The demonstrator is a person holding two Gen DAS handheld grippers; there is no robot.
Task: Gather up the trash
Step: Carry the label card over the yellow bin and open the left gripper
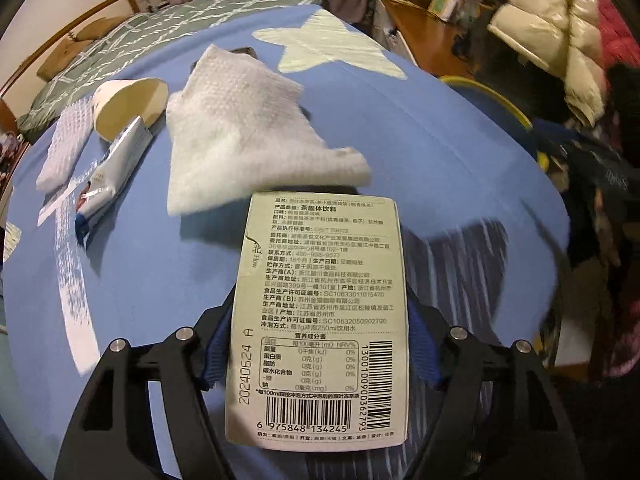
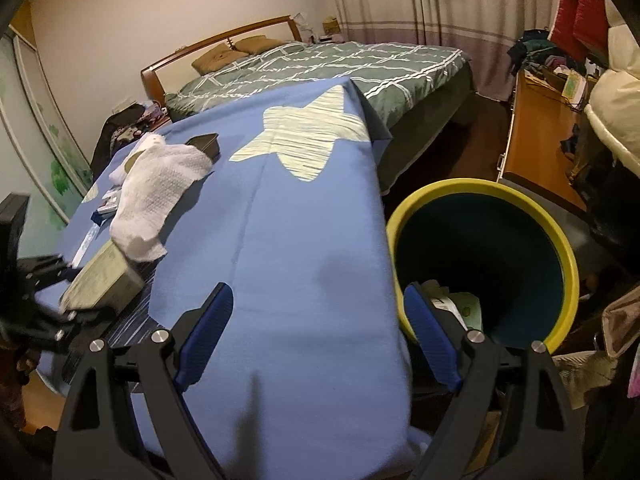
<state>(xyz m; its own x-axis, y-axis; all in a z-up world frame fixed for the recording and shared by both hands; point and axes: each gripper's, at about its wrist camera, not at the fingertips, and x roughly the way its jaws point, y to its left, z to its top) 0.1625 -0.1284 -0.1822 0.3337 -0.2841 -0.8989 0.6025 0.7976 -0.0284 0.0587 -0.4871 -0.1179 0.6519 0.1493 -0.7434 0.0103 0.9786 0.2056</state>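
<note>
The left gripper (image 1: 316,344) was clamped on a small pale box (image 1: 320,320), label side up, its blue pads pressed to the box's two long sides. The box was held just above the near edge of the table, which suggested it had been picked up as trash and was due to travel right toward the bin. The bin's position, tight against the table's right edge, would keep that carry short.

Other trash lay toward the table's left edge: a white scrubbing pad (image 1: 64,148), a tipped paper cup (image 1: 128,106) with a wrapper (image 1: 108,172) leaning into its mouth, and a crumpled paper towel (image 1: 244,136) nearer the middle, its lower corner just beside the held box. A dark tray (image 2: 204,145) sat behind the towel.

The right gripper (image 2: 320,336) hung with its jaws spread wide and nothing between them, over the table's near right corner, likely waiting its turn.

The table wore a blue cloth (image 2: 304,220) with a pale star (image 2: 300,136). The yellow-rimmed bin (image 2: 560,240) already held some paper. Beyond were a bed (image 2: 340,64) with a green checked cover, curtains (image 2: 440,8), and a cluttered wooden desk (image 2: 536,136) at the right.
</note>
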